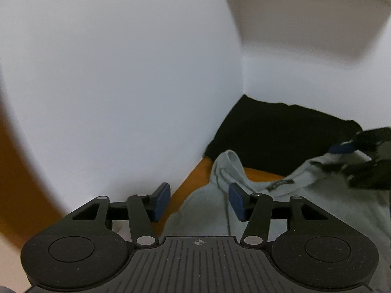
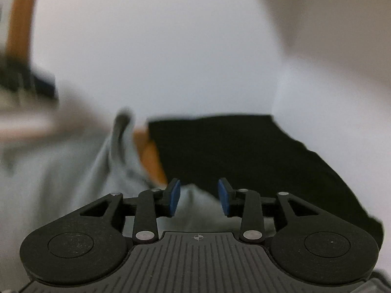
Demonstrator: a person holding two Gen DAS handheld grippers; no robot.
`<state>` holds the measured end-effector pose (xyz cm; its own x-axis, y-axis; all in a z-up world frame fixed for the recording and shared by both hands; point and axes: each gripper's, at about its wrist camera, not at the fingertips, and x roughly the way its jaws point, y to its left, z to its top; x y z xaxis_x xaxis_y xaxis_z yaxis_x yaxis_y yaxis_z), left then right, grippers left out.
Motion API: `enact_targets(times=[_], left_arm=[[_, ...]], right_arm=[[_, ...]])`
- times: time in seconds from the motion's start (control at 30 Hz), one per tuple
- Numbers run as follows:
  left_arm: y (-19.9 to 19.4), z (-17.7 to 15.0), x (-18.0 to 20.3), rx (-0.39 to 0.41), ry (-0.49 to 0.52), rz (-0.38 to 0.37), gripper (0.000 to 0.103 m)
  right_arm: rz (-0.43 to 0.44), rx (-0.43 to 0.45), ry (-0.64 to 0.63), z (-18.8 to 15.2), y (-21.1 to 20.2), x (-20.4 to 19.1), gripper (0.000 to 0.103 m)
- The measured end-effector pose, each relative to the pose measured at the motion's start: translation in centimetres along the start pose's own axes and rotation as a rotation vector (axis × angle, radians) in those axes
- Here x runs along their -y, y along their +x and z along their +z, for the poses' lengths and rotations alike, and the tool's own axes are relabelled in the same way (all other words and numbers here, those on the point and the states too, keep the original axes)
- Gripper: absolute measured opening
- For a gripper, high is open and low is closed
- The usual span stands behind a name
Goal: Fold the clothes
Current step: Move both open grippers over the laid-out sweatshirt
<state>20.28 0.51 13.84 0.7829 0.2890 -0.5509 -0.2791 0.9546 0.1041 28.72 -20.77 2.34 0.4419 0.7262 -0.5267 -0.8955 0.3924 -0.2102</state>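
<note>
Grey garment point(image 1: 305, 195) spread below and between both claws, on orange table point(image 1: 193, 183). Left claw point(image 1: 199, 201) open, white wall close on its left. Black cloth point(image 2: 232, 151) just ahead of right claw point(image 2: 199, 196), open, gripping nothing.

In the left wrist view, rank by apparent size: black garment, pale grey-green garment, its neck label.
1-2. black garment and pale grey-green garment: similar, grey one nearer and cut off, so unranked.
3. neck label.
</note>
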Motion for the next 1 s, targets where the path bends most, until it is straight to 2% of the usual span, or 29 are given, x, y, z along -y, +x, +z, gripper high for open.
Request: enact_targets(times=[0.1,0.13,0.17,0.2,0.23,0.33,0.37,0.47,0.6,0.83,1.0], left_arm=[[-2.1,-0.6,-0.2,0.008,-0.014,0.032,0.057],[-3.1,-0.8,-0.7,0.011,-0.018,0.053,0.057],[-4.1,-1.1,-1.2,0.014,-0.022,0.074,0.057],[-5.0,-1.3,-1.7,0.018,-0.028,0.095,0.057],[-5.8,-1.5,-2.4,0.023,-0.038,0.118,0.057],[-8.6,-2.4,-4.3,0.037,-0.073,0.175,0.058],[-9.4,-2.9,-4.8,0.038,-0.083,0.188,0.059],[-11.6,-4.7,-6.3,0.038,-0.112,0.219,0.062],[-13.5,-8.8,-7.9,0.018,-0.155,0.223,0.066],[-15.1,-17.8,-10.5,-0.005,-0.270,0.202,0.074],[-17.2,-22.3,-12.3,0.022,-0.352,0.184,0.078]], right_arm=[[-0.015,-0.074,-0.092,-0.5,1.8,-0.2,0.040],[-0.037,-0.083,-0.117,-0.7,2.1,0.0,0.033],[-0.102,-0.068,-0.123,-0.9,2.2,0.5,0.019],[-0.192,-0.041,-0.074,-0.7,2.2,1.5,0.006],[-0.241,-0.013,0.002,-0.1,2.0,2.3,0.006],[-0.259,0.066,0.194,1.4,1.0,3.6,0.009],[-0.252,0.084,0.217,1.8,0.8,3.1,0.012],[-0.197,0.114,0.154,2.9,0.7,-1.1,0.022],[-0.008,0.154,0.091,4.7,-0.2,-7.6,0.039],[0.307,0.125,-0.041,8.0,-0.8,-19.9,0.046],[0.441,0.083,-0.164,9.1,-1.8,-28.3,0.047]])
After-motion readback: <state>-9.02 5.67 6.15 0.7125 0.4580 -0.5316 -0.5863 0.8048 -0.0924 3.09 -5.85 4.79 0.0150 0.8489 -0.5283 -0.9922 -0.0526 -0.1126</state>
